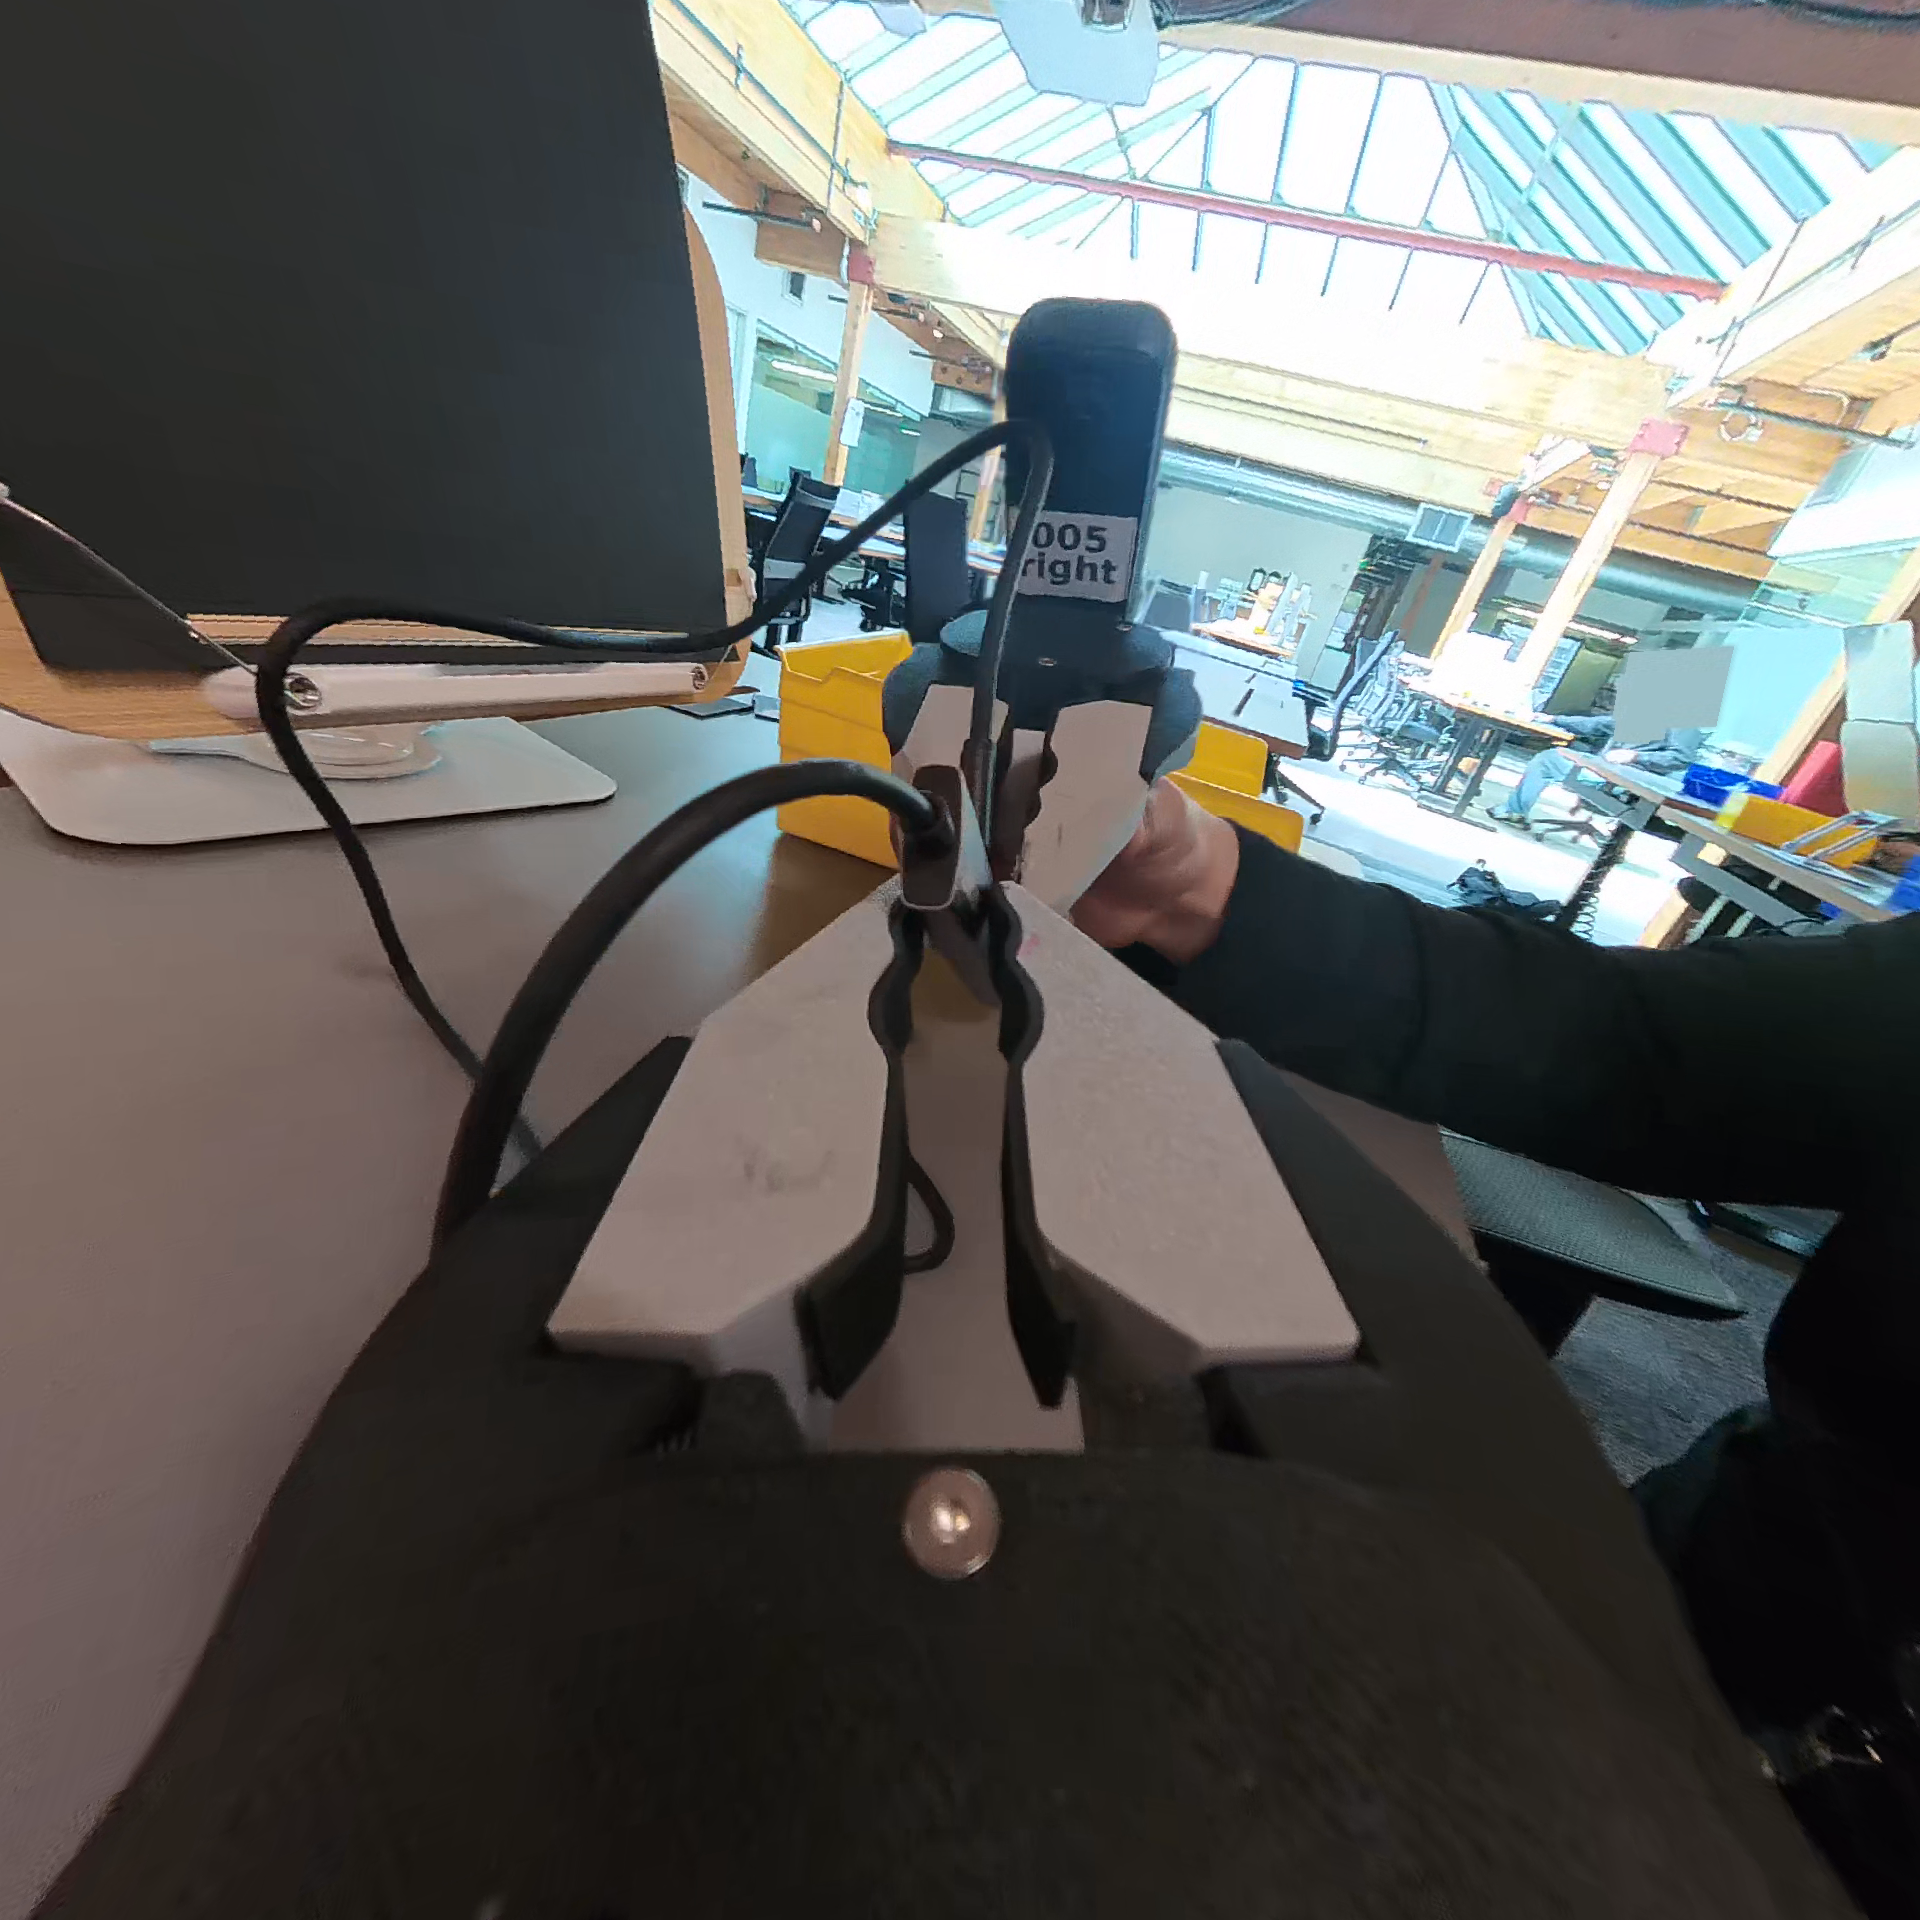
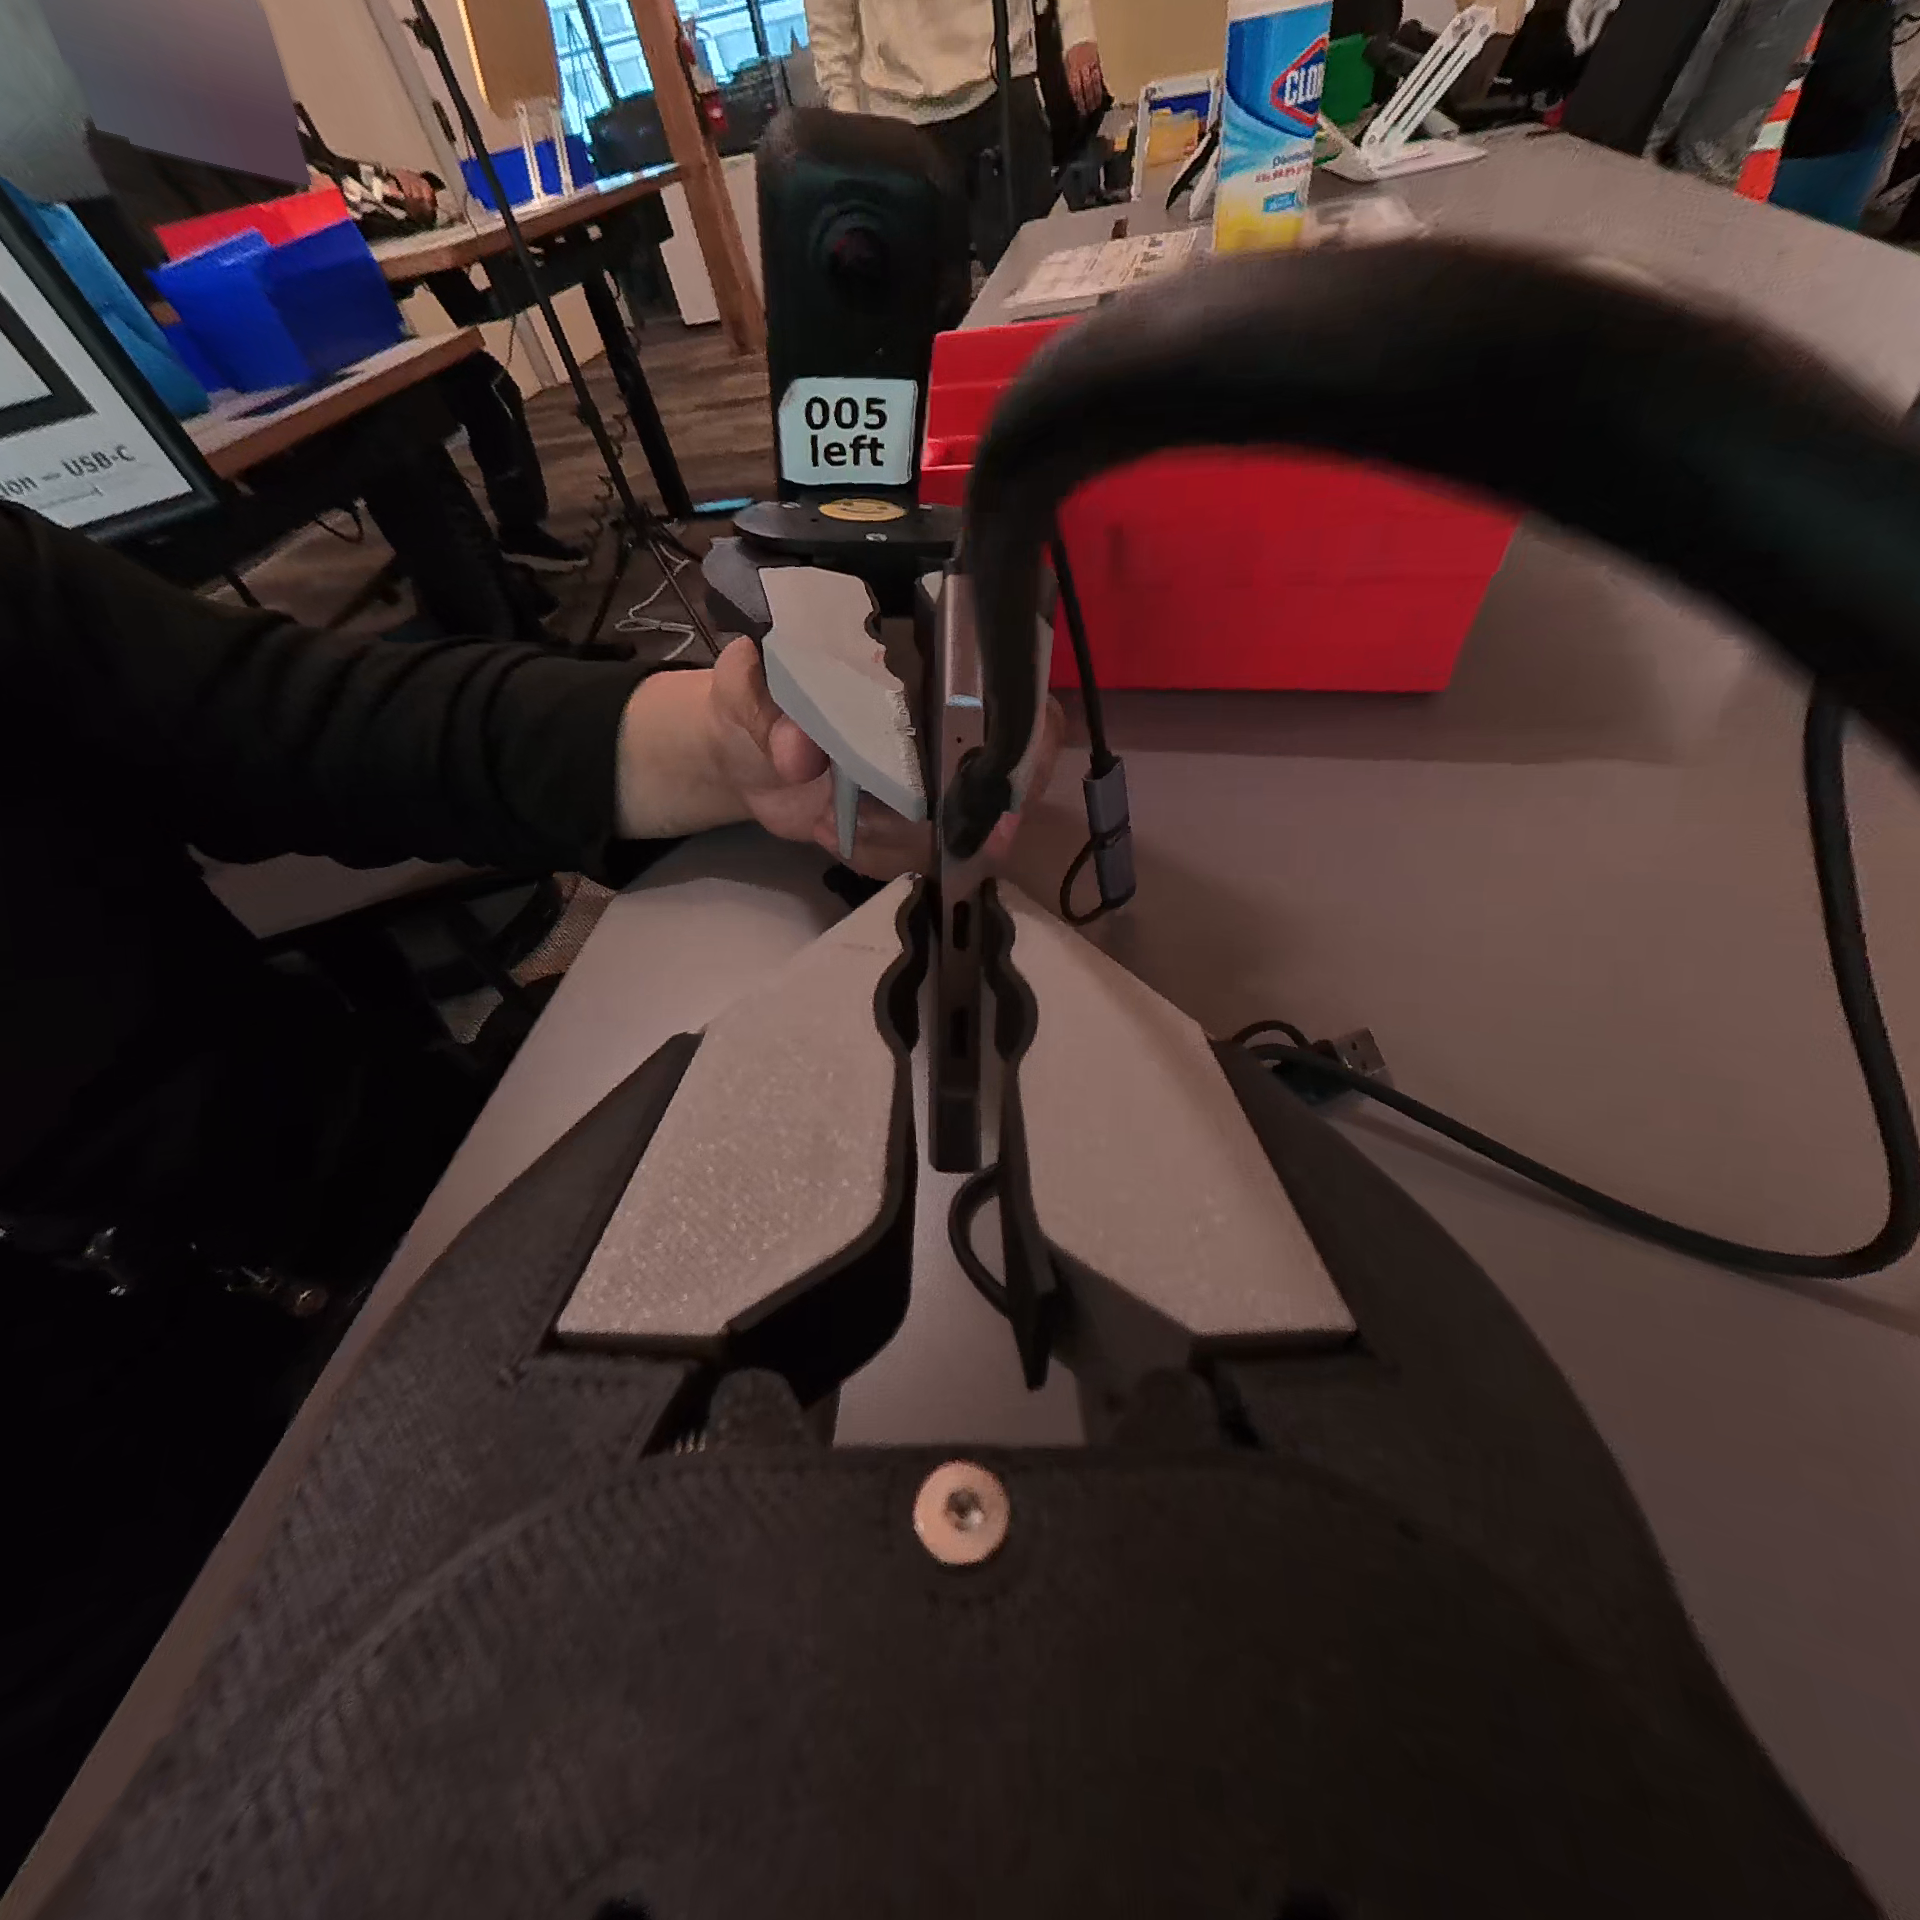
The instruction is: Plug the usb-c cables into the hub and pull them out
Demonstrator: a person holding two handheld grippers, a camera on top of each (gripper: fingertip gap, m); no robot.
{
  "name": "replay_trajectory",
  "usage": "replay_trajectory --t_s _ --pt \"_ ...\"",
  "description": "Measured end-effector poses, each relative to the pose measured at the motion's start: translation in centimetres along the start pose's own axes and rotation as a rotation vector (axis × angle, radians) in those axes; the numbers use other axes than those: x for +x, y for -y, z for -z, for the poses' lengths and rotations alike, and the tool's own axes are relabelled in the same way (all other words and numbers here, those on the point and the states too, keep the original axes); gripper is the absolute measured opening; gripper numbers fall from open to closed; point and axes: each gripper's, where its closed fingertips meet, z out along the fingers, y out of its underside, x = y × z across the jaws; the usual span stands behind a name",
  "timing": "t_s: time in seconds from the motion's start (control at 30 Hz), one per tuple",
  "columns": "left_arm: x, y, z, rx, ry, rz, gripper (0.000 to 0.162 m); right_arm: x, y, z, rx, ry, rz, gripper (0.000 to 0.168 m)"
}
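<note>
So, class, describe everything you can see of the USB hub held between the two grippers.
The hub is a slim grey bar that looks like metal. It is seen edge-on, with small port slots along its narrow face. It is held off the table, with the right gripper closed on it and the left gripper apparently gripping its far end. A thick black cable is plugged into it.

Left gripper (image 1: 951, 914): pale grey fingers with black pads on a black body.
Hub (image 2: 961, 997): dark metallic grey.
USB-C cable (image 1: 644, 883): black.
Table (image 1: 208, 1039): grey-brown.
Bin (image 2: 1278, 582): bright red.
Storage bins (image 1: 831, 738): yellow.
Sleeve (image 1: 1507, 1018): black.
Monitor (image 1: 343, 312): black screen, light wood-patterned frame.
</note>
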Motion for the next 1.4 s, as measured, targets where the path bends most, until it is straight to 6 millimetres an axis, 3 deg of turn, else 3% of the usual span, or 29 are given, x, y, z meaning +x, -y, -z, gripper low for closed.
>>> replay_trajectory --t_s 0.3,0.5,0.7,0.83,0.9,1.03,1.27,1.4 --pt "-0.3 -0.8 -0.3 -0.042 0.019 0.002 0.010 0.3 -0.3 -0.6 -0.018 -0.031 0.023 0.006" --pt "-1.9 0.6 0.8 0.036 0.125 -0.039 0.010 2.6 1.7 2.6 0.066 -0.206 0.049 0.005" --pt "-3.1 0.6 1.3 0.005 0.253 -0.185 0.002 5.2 0.0 3.7 -0.147 -0.453 0.121 0.007" --pt "-3.9 0.4 1.7 -0.012 0.335 -0.258 0.000 4.8 1.7 4.6 -0.312 -0.542 0.175 0.006" --pt "-3.9 0.2 1.6 -0.021 0.314 -0.198 0.001 4.2 4.4 6.2 -0.395 -0.599 0.235 0.006" --pt "-4.8 0.7 2.4 0.015 0.347 -0.154 0.000 2.1 12.2 10.8 -0.439 -0.654 0.281 0.006" --pt "-4.7 0.6 2.4 0.011 0.344 -0.157 0.000 0.5 26.7 22.0 -0.480 -0.898 0.350 0.006" --pt "-4.7 0.6 2.4 0.009 0.346 -0.160 0.000 -0.3 33.6 27.8 -0.401 -1.054 0.386 0.006"
